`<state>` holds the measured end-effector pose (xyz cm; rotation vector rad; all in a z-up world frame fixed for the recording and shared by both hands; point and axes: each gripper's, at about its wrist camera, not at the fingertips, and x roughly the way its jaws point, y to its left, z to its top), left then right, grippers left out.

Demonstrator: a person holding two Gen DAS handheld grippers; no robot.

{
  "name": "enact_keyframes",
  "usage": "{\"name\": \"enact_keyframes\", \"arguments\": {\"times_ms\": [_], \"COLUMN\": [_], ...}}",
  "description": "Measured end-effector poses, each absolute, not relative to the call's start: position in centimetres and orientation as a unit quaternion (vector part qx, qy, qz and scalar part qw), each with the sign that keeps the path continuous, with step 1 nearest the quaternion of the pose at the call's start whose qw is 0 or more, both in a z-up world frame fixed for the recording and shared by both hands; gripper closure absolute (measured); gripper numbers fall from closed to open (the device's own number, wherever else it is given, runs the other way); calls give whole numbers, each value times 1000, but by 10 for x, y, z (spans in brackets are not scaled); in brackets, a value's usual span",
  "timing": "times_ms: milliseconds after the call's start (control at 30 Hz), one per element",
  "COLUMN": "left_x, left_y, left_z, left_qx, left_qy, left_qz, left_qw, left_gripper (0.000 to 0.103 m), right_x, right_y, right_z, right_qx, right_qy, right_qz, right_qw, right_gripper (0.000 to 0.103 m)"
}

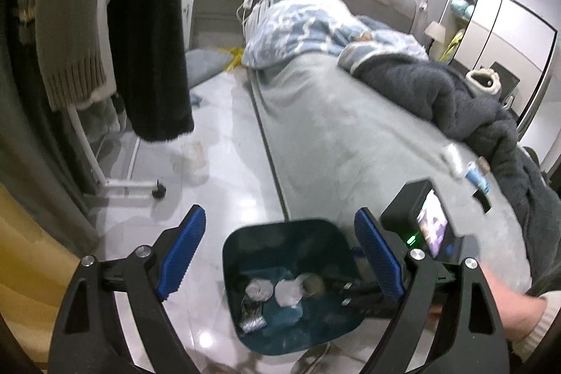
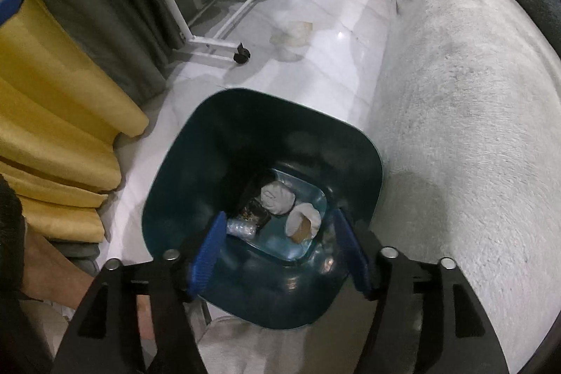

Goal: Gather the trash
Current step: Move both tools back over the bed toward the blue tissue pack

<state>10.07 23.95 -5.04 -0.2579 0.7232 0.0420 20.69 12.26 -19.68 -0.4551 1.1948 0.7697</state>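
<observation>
Right gripper (image 2: 277, 255) over the blue bin (image 2: 196, 142) with jaws apart and empty, so trash (image 2: 277, 198) lands inside by the bed (image 2: 455, 128); left gripper (image 1: 280, 255) wide open, holding nothing

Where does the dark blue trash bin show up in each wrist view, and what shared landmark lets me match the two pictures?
Left wrist view: the trash bin sits bottom centre, between the left gripper's blue fingers, trash inside.
Right wrist view: the bin fills the centre, the right gripper above it.
Shared landmark: the black caster wheel of the white clothes rack, on the floor beyond the bin.
</observation>
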Motion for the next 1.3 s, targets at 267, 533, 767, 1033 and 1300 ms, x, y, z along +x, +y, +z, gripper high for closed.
{"name": "enact_keyframes", "arguments": {"times_ms": [267, 533, 767, 1033, 1300], "left_x": [97, 92, 96, 103, 114], "left_y": [211, 185, 164, 130, 95], "left_z": [-12, 6, 18, 22, 30], "left_qx": [-99, -70, -60, -38, -23], "left_qy": [307, 281, 268, 265, 262], "left_qz": [8, 6, -6, -27, -56], "left_qw": [946, 957, 961, 963, 963], "left_gripper": [11, 9, 9, 9, 9], "right_x": [193, 189, 195, 200, 201], "right_y": [114, 79, 47, 0, -36], "right_z": [-151, -120, -95, -85, -69], "right_qx": [-180, -163, -147, -136, -127], "right_qy": [509, 470, 443, 429, 415], "right_qz": [376, 382, 377, 356, 344], "right_qw": [754, 779, 800, 819, 833], "right_gripper": [19, 14, 11, 11, 11]}}
